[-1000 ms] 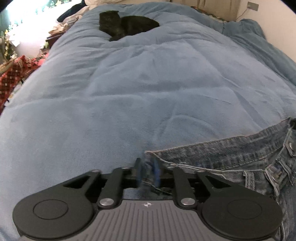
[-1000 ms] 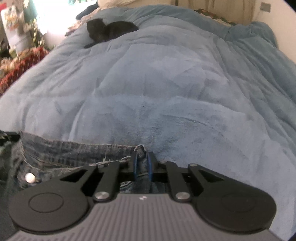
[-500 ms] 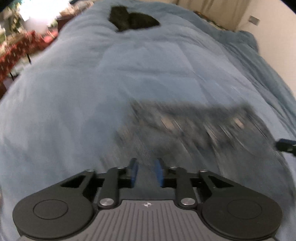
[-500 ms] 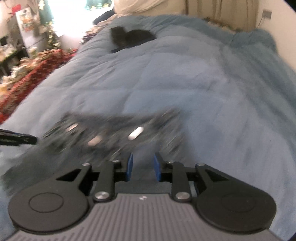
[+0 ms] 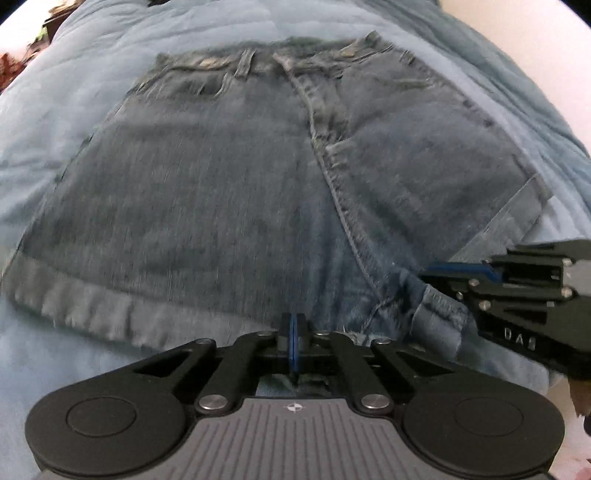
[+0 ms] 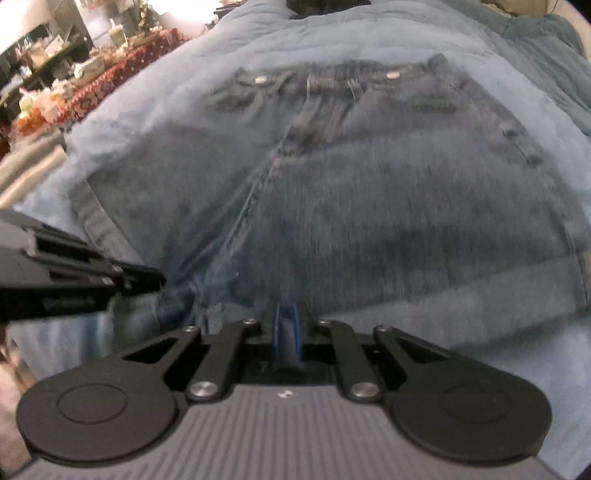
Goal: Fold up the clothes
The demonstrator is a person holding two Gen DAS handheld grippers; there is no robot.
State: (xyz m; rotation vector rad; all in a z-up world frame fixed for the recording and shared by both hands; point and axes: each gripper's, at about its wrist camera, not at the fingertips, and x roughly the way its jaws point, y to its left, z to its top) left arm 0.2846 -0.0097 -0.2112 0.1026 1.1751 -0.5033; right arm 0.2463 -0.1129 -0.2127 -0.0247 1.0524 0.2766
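Left wrist view: denim shorts (image 5: 236, 184) lie spread on the blue bed (image 5: 74, 81). Left gripper (image 5: 293, 343) has just pressed its fingers together at the hem; right gripper (image 6: 285, 332) has been narrowing on denim. Next likely: lifting the hem toward the waistband.

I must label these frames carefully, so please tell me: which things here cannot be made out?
- Dark thing on the blanket, right wrist view: cut off by the top edge.
- Shorts, waistband details, both views: motion blur.
- Right gripper: jaws have just been closing; blur hides whether denim is between them.
- Room clutter, right wrist view: too small.
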